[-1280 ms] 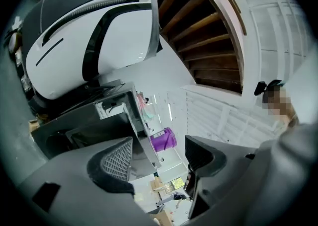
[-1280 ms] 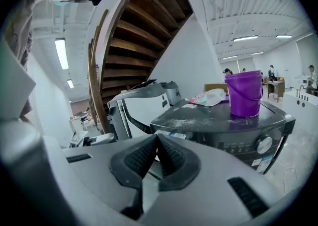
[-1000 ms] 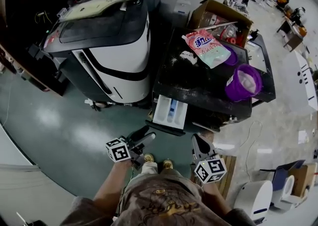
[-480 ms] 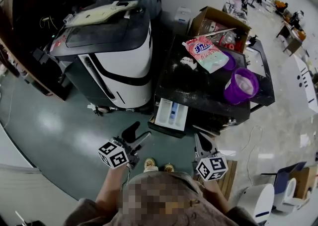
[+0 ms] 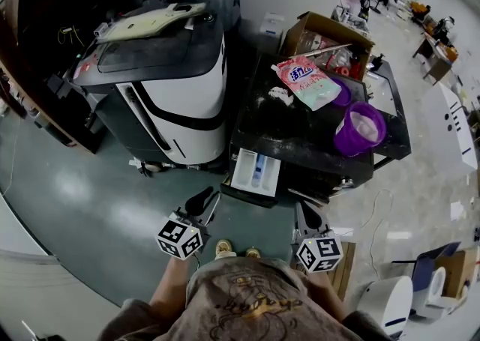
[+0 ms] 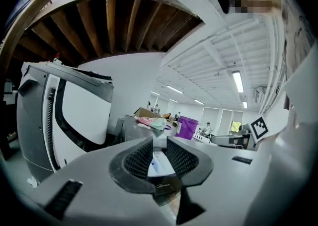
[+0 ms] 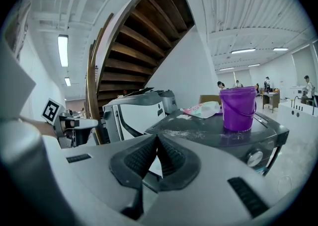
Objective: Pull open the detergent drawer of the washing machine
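- While you stand facing the two machines, a white-and-dark appliance [image 5: 172,85] fills the far left of the head view. It sits on the green floor [image 5: 90,189].
- Your left gripper [image 5: 205,200] hangs low over that floor and is aimed toward the detergent drawer [image 5: 256,169], well apart from it. Its marker cube [image 5: 180,237] sits at the end nearest you.
- Looking along the left gripper view, you see the jaws closing, with a narrow gap left between the ribbed pads [image 6: 139,156]. Nothing sits between them, and the drawer shows beyond the gap.
- That drawer stands pulled out from the front of the dark washing machine [image 5: 300,137]. It is a white tray with a blue insert, open side up, and it lies between your two grippers and farther from you.
- Your right gripper [image 5: 305,210] points toward the washer's front, near it and just right of the drawer. In the right gripper view its jaws are pressed together at the tips with nothing in them.
- On the washer's dusty top lies a pink-and-green detergent bag [image 5: 304,81], with a cardboard box [image 5: 326,32] behind it. A purple bucket [image 5: 360,128] stands to the bag's right.
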Demonstrator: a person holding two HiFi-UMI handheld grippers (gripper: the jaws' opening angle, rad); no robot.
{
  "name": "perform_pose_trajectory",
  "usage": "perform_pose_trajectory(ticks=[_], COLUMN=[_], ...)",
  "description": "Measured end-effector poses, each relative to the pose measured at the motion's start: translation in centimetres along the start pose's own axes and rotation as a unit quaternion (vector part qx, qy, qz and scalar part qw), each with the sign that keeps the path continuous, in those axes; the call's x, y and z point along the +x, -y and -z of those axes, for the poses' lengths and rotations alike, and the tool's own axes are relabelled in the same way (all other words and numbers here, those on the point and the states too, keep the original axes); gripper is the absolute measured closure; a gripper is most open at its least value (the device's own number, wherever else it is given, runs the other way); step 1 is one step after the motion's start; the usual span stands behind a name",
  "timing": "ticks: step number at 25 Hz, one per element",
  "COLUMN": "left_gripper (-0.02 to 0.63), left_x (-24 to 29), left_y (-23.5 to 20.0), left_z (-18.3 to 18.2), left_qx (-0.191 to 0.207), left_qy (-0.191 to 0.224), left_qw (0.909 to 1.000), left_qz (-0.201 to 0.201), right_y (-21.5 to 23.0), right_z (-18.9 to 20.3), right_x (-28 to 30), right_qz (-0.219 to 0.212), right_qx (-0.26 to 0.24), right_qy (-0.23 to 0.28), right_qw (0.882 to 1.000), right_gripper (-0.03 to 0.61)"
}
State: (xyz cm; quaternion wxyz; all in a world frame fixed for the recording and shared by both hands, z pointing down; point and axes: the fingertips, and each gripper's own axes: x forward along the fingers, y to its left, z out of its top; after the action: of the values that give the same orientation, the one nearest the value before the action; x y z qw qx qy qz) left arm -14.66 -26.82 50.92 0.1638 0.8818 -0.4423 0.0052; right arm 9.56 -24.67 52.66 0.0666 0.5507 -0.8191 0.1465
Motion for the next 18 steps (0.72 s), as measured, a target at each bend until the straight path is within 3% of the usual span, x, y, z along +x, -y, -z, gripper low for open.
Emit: perform_pose_trajectory(ticks=[5,18], left_gripper=[0.578,0.592], left_x=[0.3,0.8], left_y=[-0.3,0.4], left_z=[1.5,1.8], left_qx=[0.006,0.043], left_qy=[-0.018,-0.025], left_qw=[0.9996,0.998], left_qz=[-0.022,-0.038], right_y=[0.4,0.3], right_z=[0.9,1.9], right_x=[-0.2,-0.3], right_qz=[0.009,0.005], right_qx=[-0.002,-0.005], right_qy=[-0.005,-0.014], right_qw=[1.0,1.0], right_gripper=[0.575,0.575])
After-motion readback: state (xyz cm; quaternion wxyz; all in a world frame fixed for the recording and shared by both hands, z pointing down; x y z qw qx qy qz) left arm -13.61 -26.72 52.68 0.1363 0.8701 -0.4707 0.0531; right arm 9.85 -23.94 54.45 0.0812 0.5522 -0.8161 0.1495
